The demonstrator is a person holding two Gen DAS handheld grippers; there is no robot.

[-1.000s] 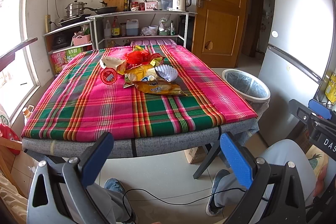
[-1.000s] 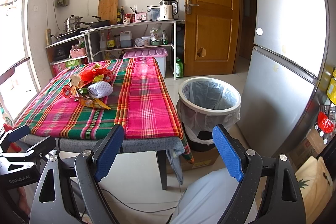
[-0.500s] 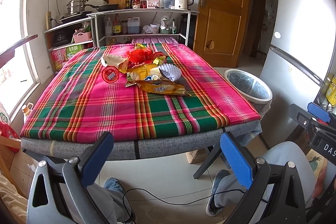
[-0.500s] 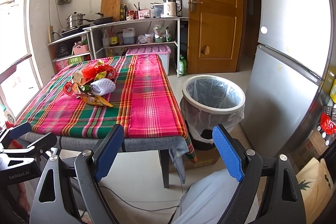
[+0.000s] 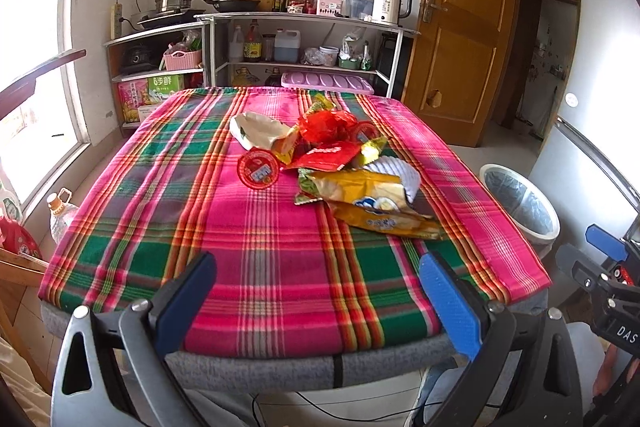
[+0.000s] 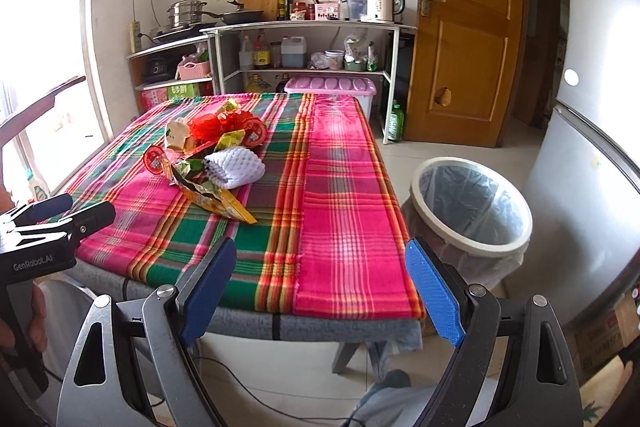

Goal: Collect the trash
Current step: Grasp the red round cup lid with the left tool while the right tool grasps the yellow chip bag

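Observation:
A pile of trash lies on the plaid tablecloth: a yellow snack bag, a red round lid, a red wrapper, a white foam net and a beige bag. The pile also shows in the right wrist view. My left gripper is open and empty over the table's near edge, short of the pile. My right gripper is open and empty at the table's near right corner. A white-rimmed trash bin with a clear liner stands on the floor right of the table.
Metal shelves with pots, bottles and a kettle stand behind the table. A wooden door is at the back right, a grey fridge beside the bin. A window is on the left. The other gripper shows at each view's edge.
Both grippers have moved forward toward the table, which now looks closer and larger in both views. Both stay open and empty. The trash has not moved.

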